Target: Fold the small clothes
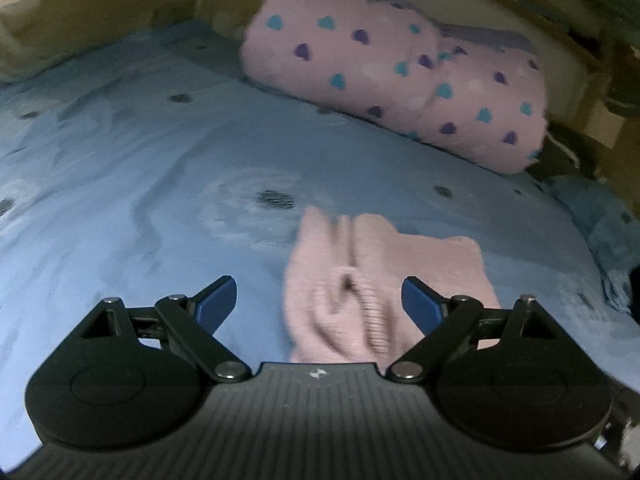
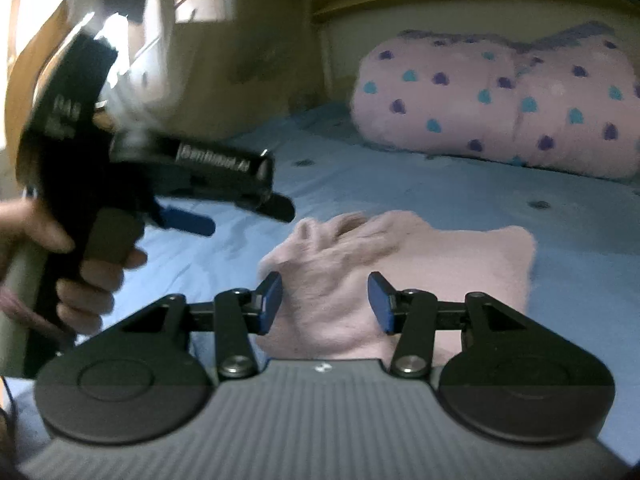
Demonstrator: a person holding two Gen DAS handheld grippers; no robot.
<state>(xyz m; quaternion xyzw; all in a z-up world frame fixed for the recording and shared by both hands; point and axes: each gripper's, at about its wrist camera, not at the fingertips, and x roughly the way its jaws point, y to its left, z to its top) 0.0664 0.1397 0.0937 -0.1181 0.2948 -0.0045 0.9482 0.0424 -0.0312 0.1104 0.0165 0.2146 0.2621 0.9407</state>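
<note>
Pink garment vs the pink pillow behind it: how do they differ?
The pink garment is plain; the pillow carries blue and purple hearts. The garment lies low and rumpled near the grippers; the pillow sits plump at the far end. Both are soft, pale pink, and rest on the blue sheet.

A bed (image 2: 440, 200) in a blue sheet carries everything. A pink garment (image 2: 400, 272) lies rumpled on the sheet. A pink heart-print pillow (image 2: 500, 108) rests at the head edge.
</note>
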